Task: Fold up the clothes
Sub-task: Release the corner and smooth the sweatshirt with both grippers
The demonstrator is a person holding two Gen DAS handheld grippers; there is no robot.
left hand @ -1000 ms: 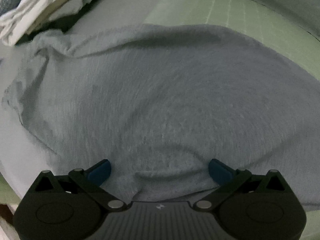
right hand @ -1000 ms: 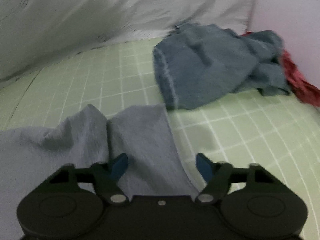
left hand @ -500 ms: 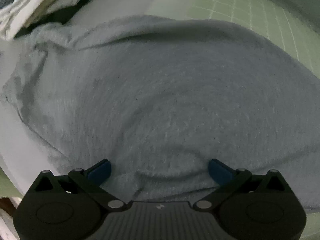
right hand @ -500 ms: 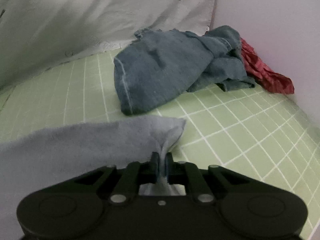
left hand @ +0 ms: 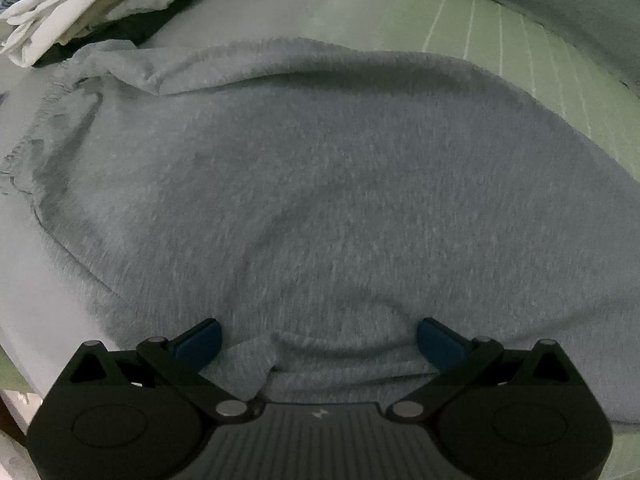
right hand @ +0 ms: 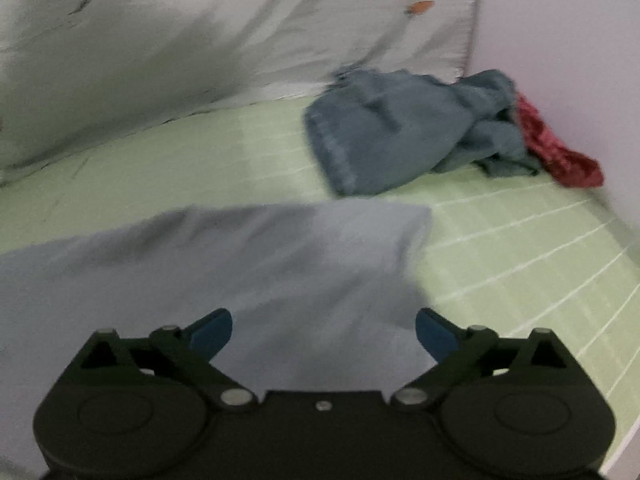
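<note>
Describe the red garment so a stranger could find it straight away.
Start at the green checked bed sheet and follow it to the far corner by the plain wall. There a crumpled blue denim piece lies heaped, and the red garment is wedged between it and the wall. It is the only red, patterned cloth there.

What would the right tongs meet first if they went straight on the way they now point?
Probably the grey garment lying just beyond the opening right tongs, with the blue jeans farther on; depth is unclear.
</note>
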